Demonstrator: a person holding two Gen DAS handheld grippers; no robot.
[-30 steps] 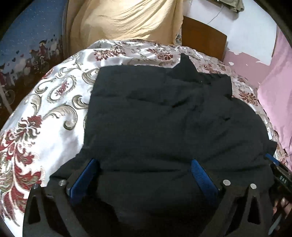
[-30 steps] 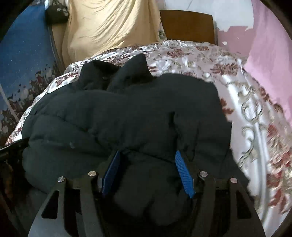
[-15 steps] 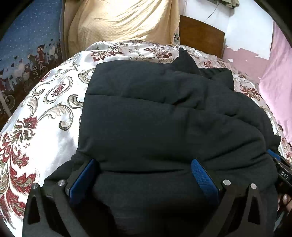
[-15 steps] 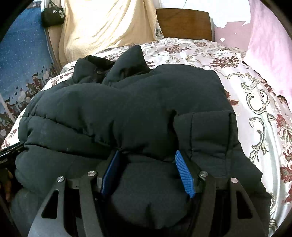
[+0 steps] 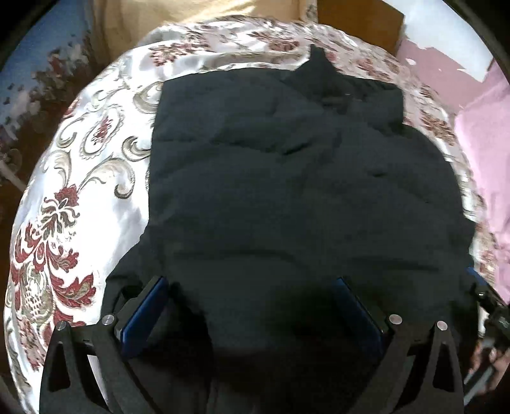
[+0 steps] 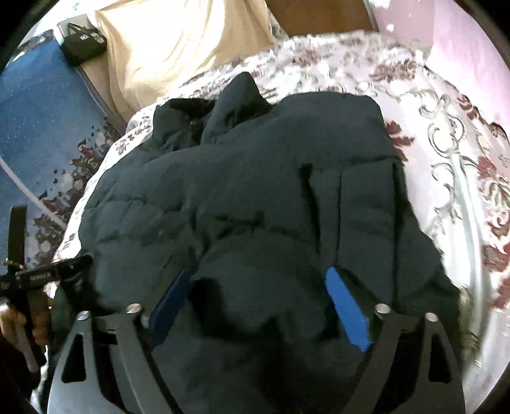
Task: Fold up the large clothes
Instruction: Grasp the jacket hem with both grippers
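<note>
A black padded jacket (image 5: 287, 191) lies folded on the floral satin bedspread (image 5: 79, 191), collar toward the headboard. My left gripper (image 5: 251, 280) is over the jacket's near hem. Its jaws stand wide, with the hem bulging loosely between them, so it is open. My right gripper (image 6: 259, 270) is at the jacket's (image 6: 255, 191) near right part. Its jaws are opening, and a puffy fold sits between them with the right pad (image 6: 347, 312) bare and off the cloth. A hand (image 6: 12, 321) at the left edge holds the other tool.
A beige cloth (image 6: 178, 41) hangs beyond the bed's head beside a wooden headboard (image 6: 318, 16). A black bag (image 6: 83, 44) sits at the far left above the blue patterned surface (image 6: 41, 121). Pink fabric (image 5: 484, 159) borders the bed on the right.
The right jaws have spread apart and let go of the jacket fold they pinched. Both views have pulled back and tipped down; the jacket stays flat on the bed.
</note>
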